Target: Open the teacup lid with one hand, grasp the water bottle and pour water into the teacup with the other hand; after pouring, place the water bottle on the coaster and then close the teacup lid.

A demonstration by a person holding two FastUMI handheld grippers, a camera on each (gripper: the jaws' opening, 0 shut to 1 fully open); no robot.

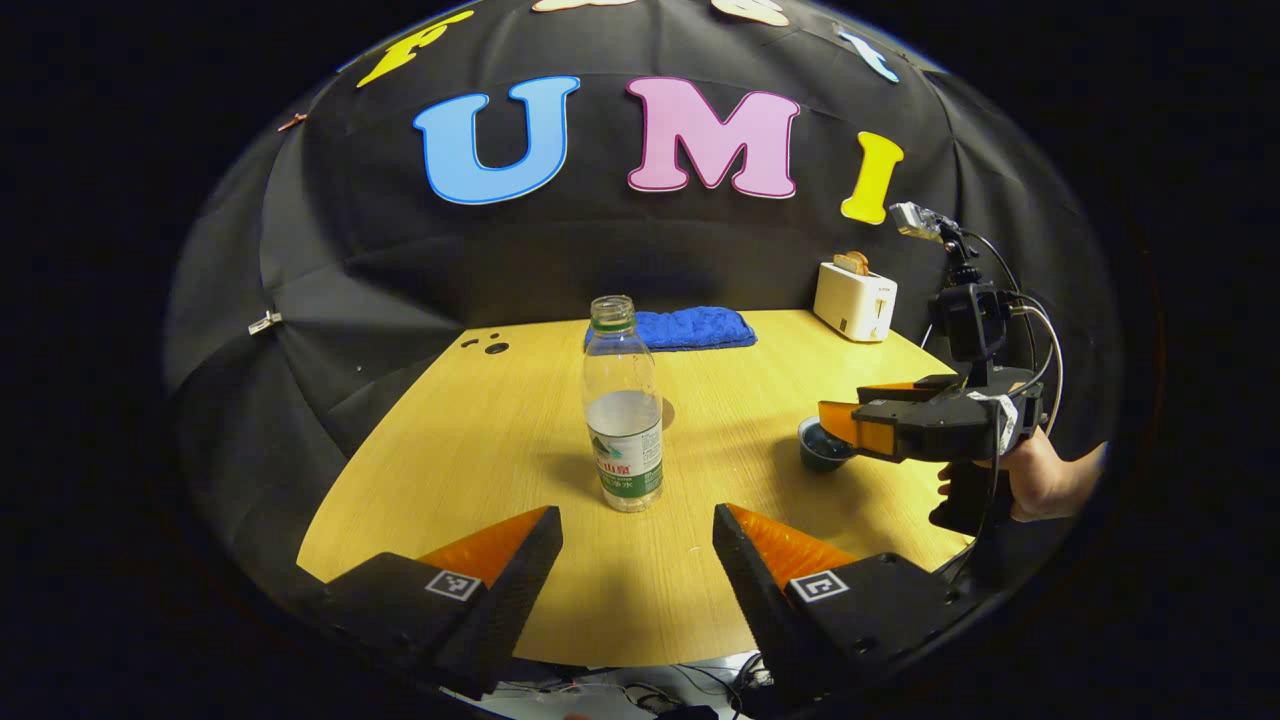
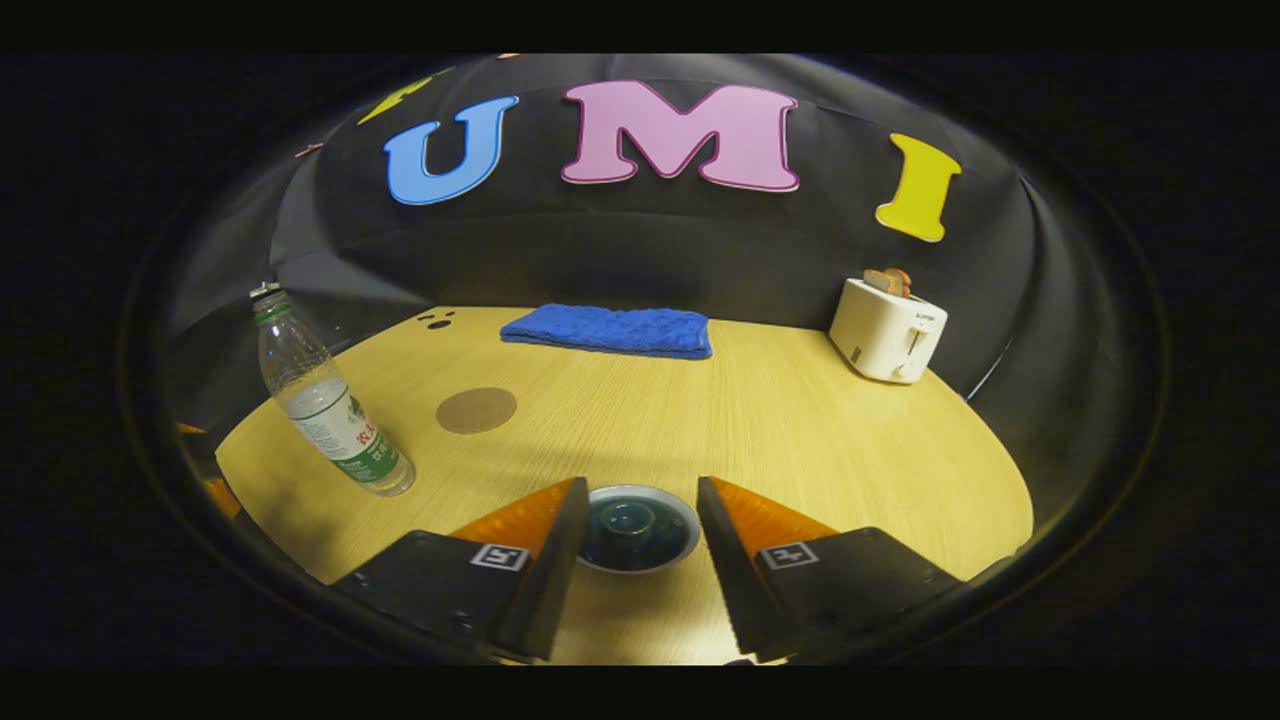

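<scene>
On the pale wooden counter [image 1: 700, 590] a clear plastic water bottle [image 1: 623, 405] with a green and white label stands upright, cap off, about half full. The left claw [image 1: 637, 545] hangs low over the near edge of the counter with its jaws spread wide, the bottle standing just beyond the gap between them and touching neither finger. Behind the bottle lies a round brown coaster [image 2: 476, 410], bare, and further back a folded blue cloth [image 1: 690, 327] sits by the booth wall. A white toaster [image 1: 855, 298] with a slice of toast poking out stands in the far right corner.

Over to the right, a hand [image 1: 1040, 475] holds the right claw [image 1: 835, 425] above a small dark teal teacup [image 1: 825, 447]. From the right gripper view the right claw [image 2: 632, 525] is open fairly wide, its fingers either side of the cup's round dark lid [image 2: 633, 527] with a small knob in the middle. The lid is still on the cup, and I cannot tell whether the fingers touch it
</scene>
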